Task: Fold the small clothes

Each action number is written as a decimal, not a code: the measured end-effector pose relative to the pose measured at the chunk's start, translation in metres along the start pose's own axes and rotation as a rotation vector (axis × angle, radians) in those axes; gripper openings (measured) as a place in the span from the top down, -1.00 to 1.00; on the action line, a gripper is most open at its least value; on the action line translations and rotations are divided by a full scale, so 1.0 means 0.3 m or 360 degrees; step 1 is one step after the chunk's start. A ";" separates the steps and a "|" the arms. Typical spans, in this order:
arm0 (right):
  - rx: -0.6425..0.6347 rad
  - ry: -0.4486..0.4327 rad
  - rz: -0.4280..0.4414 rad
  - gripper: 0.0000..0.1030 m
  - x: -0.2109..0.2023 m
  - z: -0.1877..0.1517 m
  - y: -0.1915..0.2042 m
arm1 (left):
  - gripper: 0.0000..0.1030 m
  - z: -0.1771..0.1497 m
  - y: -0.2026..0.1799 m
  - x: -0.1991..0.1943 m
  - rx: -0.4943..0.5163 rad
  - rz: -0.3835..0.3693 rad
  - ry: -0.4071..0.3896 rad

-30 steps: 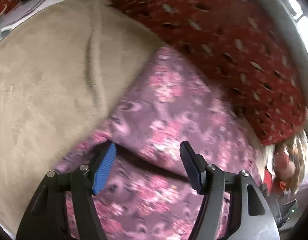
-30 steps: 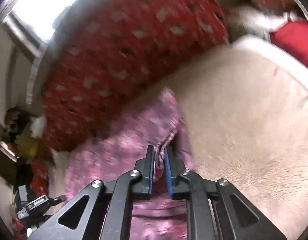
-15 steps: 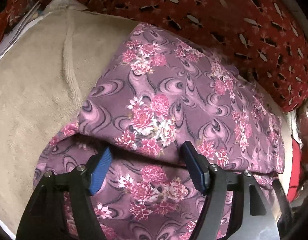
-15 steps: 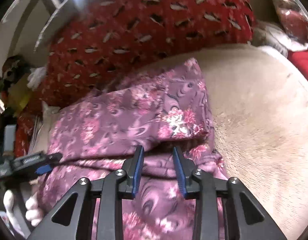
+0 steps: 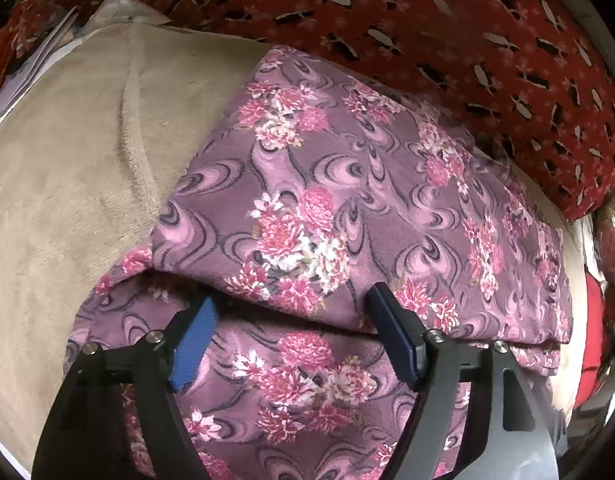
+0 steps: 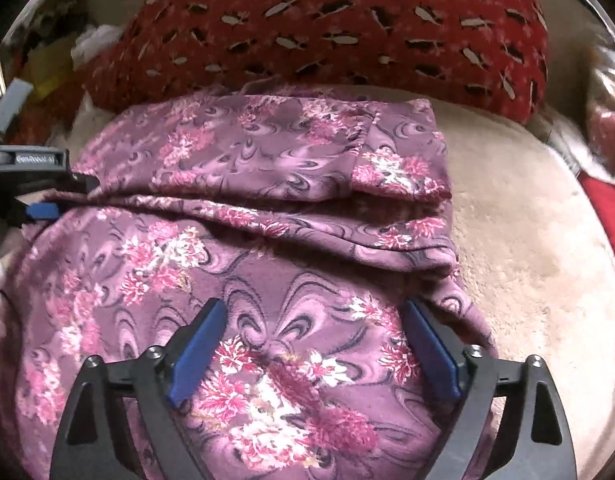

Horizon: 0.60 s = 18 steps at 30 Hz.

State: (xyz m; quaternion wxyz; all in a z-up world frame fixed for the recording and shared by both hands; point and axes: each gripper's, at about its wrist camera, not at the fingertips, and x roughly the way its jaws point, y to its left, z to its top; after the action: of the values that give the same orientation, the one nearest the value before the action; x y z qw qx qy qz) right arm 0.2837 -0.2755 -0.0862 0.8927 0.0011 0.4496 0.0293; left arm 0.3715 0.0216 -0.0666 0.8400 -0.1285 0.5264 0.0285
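A purple garment with pink flowers (image 5: 347,184) lies on a beige plush surface (image 5: 67,184), its far part folded over onto the near part. It also shows in the right wrist view (image 6: 267,168). My left gripper (image 5: 293,312) is open and empty, its blue pads just over the fold edge. My right gripper (image 6: 313,320) is open and empty, above the near layer of the garment. The left gripper's tip shows at the left edge of the right wrist view (image 6: 39,210).
A red patterned cushion (image 5: 427,28) lies right behind the garment, also in the right wrist view (image 6: 347,20). Papers (image 5: 39,52) sit at the far left. Red and mixed items (image 5: 595,320) lie at the right. Beige surface extends to the right (image 6: 527,240).
My right gripper let go of the garment's edge and opened wide, drawing back. The far part now lies folded over. My left gripper stayed open, backing off slightly.
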 end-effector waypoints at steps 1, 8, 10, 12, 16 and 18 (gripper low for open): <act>0.0009 0.0006 0.0004 -0.81 0.000 -0.001 -0.005 | -0.51 -0.003 -0.002 0.000 0.0023 0.0000 0.0000; 0.0084 0.0113 0.0093 -0.82 -0.025 -0.015 -0.023 | -0.53 -0.109 0.052 -0.082 0.0145 -0.0062 0.0172; 0.0096 0.0124 0.0106 -0.82 -0.048 -0.041 -0.021 | -0.53 -0.160 0.073 -0.109 0.0189 -0.0052 0.0229; 0.0078 0.0145 0.0107 -0.82 -0.080 -0.085 -0.010 | -0.53 -0.213 0.101 -0.139 0.0216 -0.0045 0.0277; -0.0004 0.0190 0.0087 -0.82 -0.155 -0.172 0.012 | -0.53 -0.310 0.175 -0.205 0.0230 -0.0056 0.0364; -0.0083 0.0229 0.0061 -0.82 -0.193 -0.221 0.027 | -0.53 -0.346 0.228 -0.238 0.0198 -0.0099 0.0416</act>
State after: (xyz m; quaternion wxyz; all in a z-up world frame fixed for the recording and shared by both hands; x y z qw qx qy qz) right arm 0.1957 -0.2722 -0.0789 0.8571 -0.0156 0.5117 0.0581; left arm 0.2362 0.0683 -0.0586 0.7711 -0.0952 0.6278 -0.0473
